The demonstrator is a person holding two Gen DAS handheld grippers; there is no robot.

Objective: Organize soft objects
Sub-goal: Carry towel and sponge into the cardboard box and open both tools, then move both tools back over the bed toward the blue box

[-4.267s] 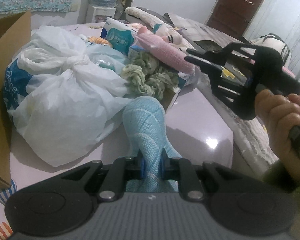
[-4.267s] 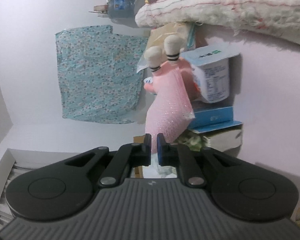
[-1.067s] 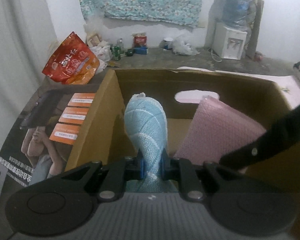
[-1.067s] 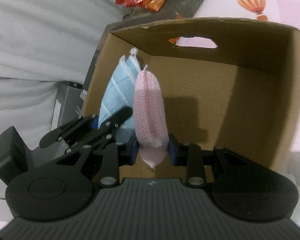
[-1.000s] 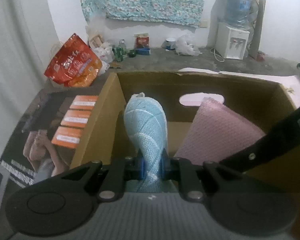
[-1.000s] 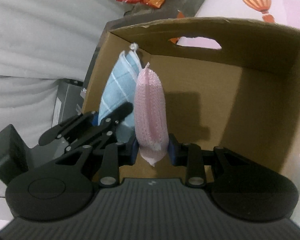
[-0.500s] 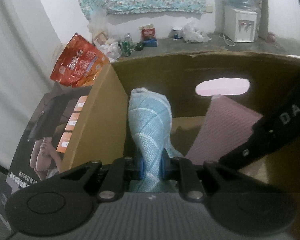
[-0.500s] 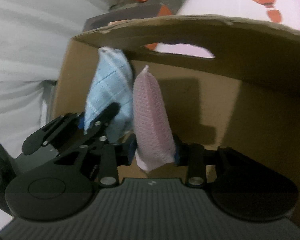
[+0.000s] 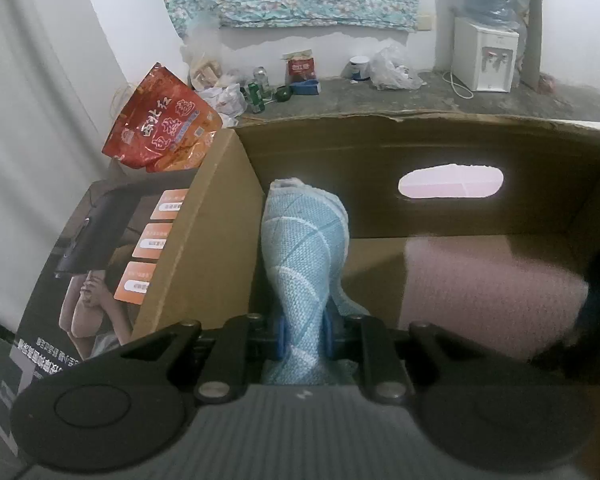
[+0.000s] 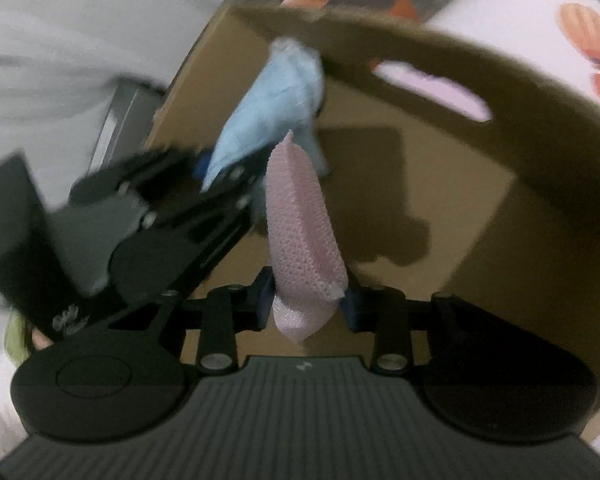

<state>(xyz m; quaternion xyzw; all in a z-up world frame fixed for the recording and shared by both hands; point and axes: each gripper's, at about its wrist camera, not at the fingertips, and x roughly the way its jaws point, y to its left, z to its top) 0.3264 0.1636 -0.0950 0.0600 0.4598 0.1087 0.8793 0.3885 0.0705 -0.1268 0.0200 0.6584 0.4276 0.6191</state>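
Left wrist view, left hand-held gripper (image 9: 304, 338) clamping ribbed blue cloth (image 9: 304, 256), right hand-held gripper (image 10: 306, 306) closing around knobbly pink cloth (image 10: 300, 232), cardboard box (image 9: 380, 152).

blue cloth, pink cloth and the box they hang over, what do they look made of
Blue cloth: woven textile, probably microfibre or cotton; visible weave with paler diagonal stripes, matte, it sags softly.
Pink cloth: knitted or waffle-textured fabric, matte; fine bumpy mesh shows.
Cardboard box: plain brown cardboard, unglossed, with a rough torn top edge and a punched handle slot.
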